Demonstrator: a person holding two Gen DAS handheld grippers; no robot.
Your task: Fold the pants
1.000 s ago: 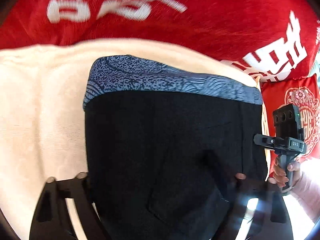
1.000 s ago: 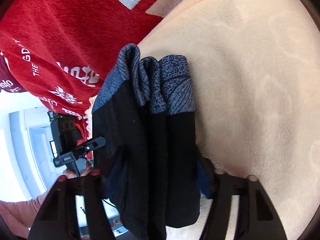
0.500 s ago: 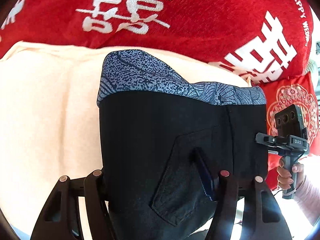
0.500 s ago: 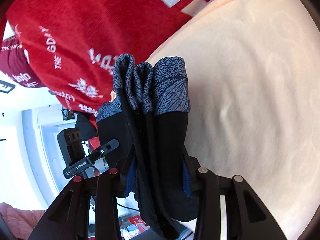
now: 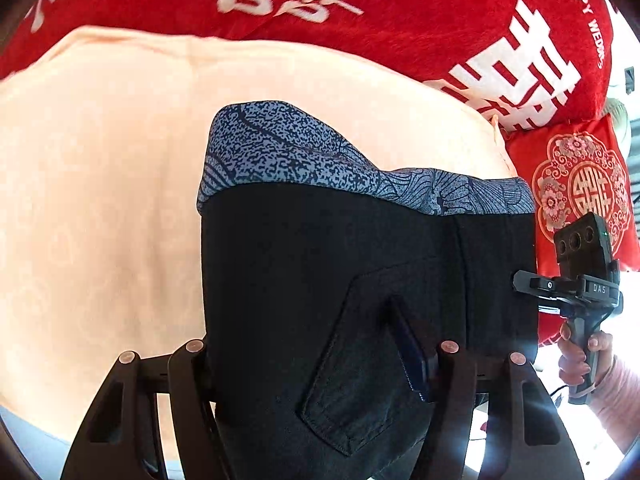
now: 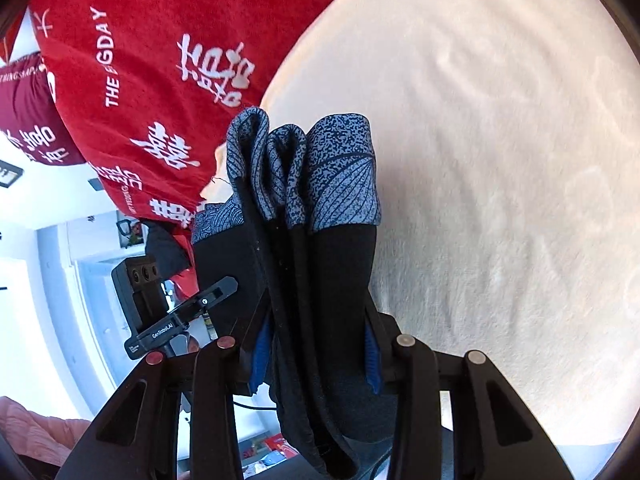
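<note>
The folded black pants [image 5: 332, 272] with a blue patterned waistband [image 5: 320, 160] hang lifted above the cream blanket [image 5: 100, 200]. My left gripper [image 5: 320, 360] is shut on the pants near a back pocket. My right gripper [image 6: 316, 348] is shut on the stacked folds of the same pants [image 6: 304, 264], seen edge-on with the waistband [image 6: 340, 176] on top. The right gripper also shows at the far right of the left wrist view [image 5: 576, 280], at the pants' other side. The left gripper shows in the right wrist view [image 6: 176, 312].
A red blanket with white characters [image 5: 400, 8] lies beyond the cream one. A red patterned cushion [image 5: 580, 184] sits at the right. In the right wrist view the room beyond the bed's edge [image 6: 48, 280] shows at the left.
Both grippers have lifted the pants up and back from the blanket. More cream blanket and red blanket show beyond the waistband. The grips have not changed.
</note>
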